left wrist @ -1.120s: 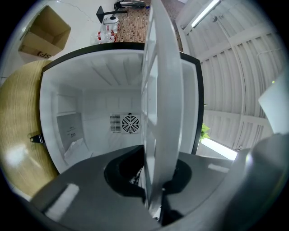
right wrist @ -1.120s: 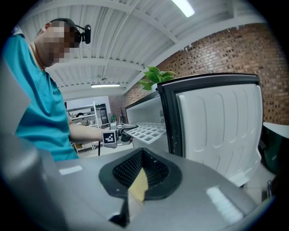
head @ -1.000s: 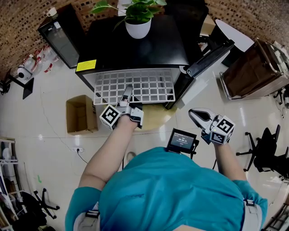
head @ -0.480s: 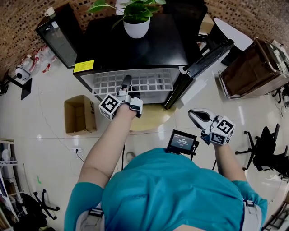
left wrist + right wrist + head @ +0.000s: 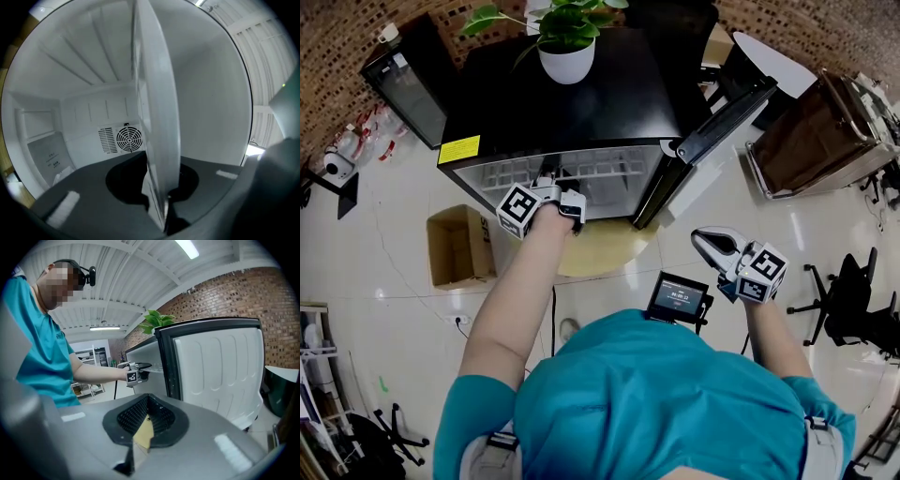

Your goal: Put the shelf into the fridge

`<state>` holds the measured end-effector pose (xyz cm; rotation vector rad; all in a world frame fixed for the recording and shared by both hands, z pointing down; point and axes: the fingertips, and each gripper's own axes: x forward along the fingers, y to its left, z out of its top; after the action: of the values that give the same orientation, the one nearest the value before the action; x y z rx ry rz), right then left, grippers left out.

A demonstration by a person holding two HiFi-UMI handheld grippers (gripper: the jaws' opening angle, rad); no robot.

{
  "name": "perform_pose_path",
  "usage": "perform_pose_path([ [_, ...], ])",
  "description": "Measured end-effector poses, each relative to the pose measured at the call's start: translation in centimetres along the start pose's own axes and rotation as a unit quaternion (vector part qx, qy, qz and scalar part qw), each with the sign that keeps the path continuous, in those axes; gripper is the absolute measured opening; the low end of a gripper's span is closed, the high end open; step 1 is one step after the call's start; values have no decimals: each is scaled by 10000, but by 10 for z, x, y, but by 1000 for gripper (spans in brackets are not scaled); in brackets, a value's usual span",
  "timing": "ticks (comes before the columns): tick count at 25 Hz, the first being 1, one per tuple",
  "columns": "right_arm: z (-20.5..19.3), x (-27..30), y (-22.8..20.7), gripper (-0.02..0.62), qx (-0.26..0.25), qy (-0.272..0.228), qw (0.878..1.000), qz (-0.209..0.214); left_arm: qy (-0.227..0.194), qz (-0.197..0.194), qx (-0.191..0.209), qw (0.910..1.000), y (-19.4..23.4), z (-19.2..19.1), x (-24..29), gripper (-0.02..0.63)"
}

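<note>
Left claw [image 5: 561, 187], clamped on the shelf's [image 5: 609, 172] near edge at upper centre, points the rack straight ahead into the open fridge [image 5: 581, 103], seemingly mostly inside, while the right claw [image 5: 711, 246] hangs closed and empty, centre right.

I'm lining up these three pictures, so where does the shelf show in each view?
Head view: shelf top centre, mostly inside the fridge, ahead of the left gripper.
Left gripper view: edge-on up the middle, clamped between the jaws.
Right gripper view: thin sliver left of centre, at the fridge opening.
Shared landmark: the fridge.
</note>
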<state>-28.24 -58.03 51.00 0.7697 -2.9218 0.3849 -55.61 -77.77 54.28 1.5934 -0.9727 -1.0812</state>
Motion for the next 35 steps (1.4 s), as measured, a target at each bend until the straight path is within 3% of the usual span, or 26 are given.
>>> perform_pose_path([
  [29,4,-11,-17,2,108,-161,9996,-196,126,-164,437,9988,8,6,27,37],
  [35,-13,-48,-8,2,85,-308,9993,-194,441,-213,312,9983,15,-28,6,46],
])
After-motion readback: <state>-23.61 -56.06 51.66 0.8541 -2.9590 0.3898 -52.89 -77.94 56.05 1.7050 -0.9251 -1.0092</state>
